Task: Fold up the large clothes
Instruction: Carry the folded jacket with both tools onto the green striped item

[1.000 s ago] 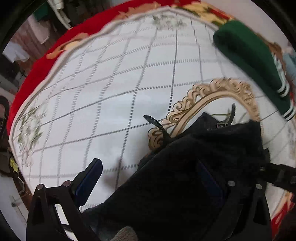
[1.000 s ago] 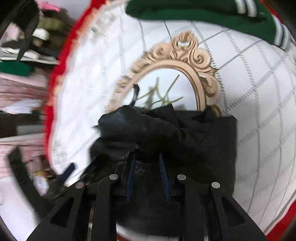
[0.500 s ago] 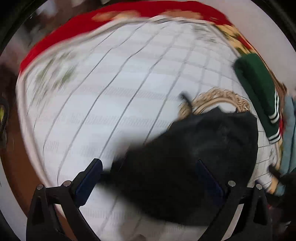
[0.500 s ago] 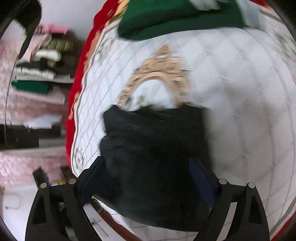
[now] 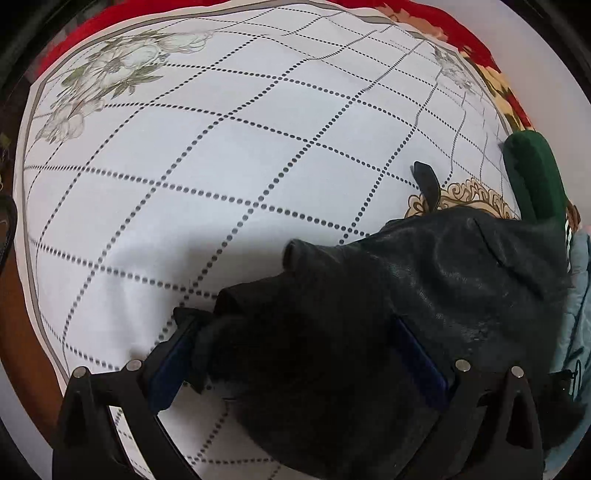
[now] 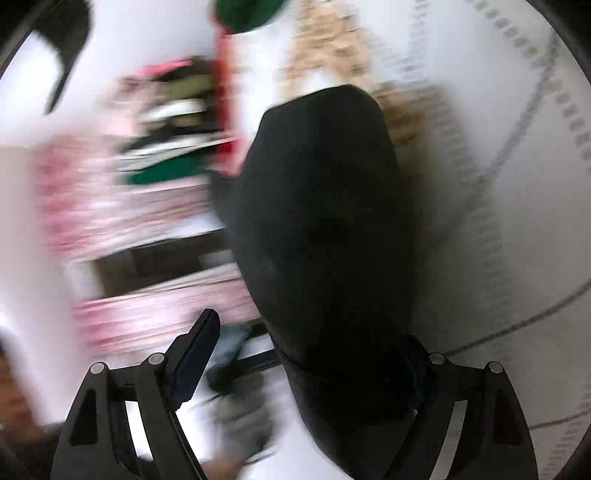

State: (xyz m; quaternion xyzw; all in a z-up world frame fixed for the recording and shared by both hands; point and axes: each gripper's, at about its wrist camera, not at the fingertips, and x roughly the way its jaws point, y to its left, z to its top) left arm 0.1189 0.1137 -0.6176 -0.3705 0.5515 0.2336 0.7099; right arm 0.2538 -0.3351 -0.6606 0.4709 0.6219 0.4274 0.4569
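Observation:
A black leather-look jacket lies bunched on the white quilted bed cover, at the lower right of the left wrist view. My left gripper is open, its jaws wide on either side of the jacket's near bulk. A black strap sticks out past the jacket. In the blurred right wrist view the jacket fills the middle. My right gripper is open, its right finger hidden by the jacket.
A folded green garment with white stripes lies at the right, with a light blue garment beside it. A red blanket edge borders the cover. Shelves of folded clothes show blurred on the left.
My right gripper has opened and let go of the jacket, then swung left fast. My left gripper has moved in lower over the jacket, its jaws still wide.

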